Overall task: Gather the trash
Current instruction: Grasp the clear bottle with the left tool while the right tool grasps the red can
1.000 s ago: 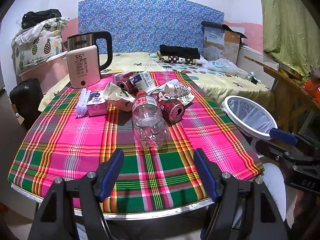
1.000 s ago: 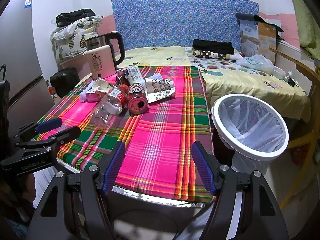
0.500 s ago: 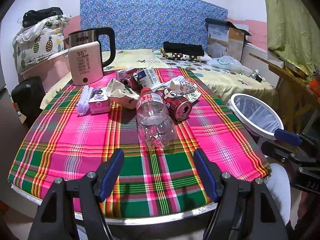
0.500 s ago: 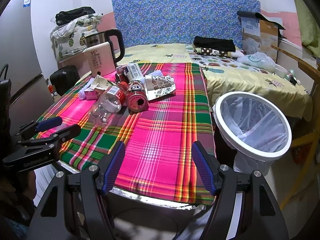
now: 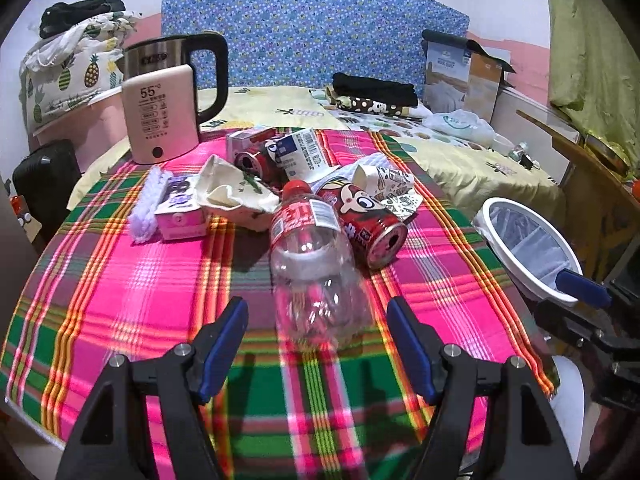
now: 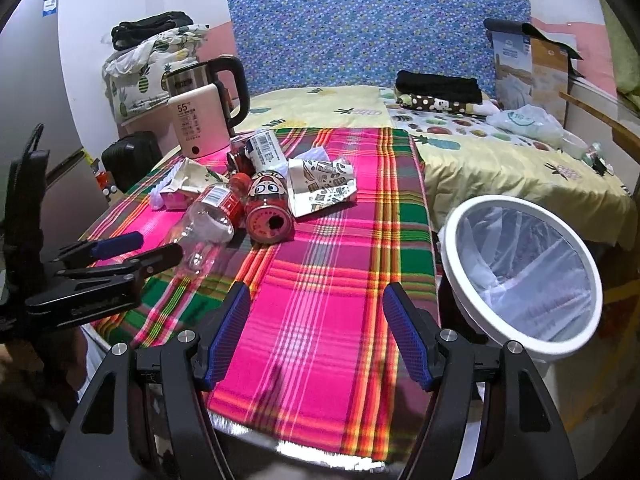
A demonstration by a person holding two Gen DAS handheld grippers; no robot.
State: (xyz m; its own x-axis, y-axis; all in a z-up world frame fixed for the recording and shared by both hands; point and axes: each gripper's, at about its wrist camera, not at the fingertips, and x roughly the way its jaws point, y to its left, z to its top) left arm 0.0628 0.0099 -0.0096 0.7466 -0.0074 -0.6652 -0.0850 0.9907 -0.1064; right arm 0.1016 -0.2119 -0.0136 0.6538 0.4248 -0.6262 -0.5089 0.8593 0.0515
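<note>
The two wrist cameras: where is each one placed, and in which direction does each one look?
Left wrist view: sits behind the open left gripper, facing across the plaid table at the clear bottle; the right gripper shows at the right edge.
Right wrist view: sits behind the open right gripper near the table's right side, facing the bed, beside the white bin; the left gripper shows at left.
Shared: bottle, red can, kettle, bin.
</note>
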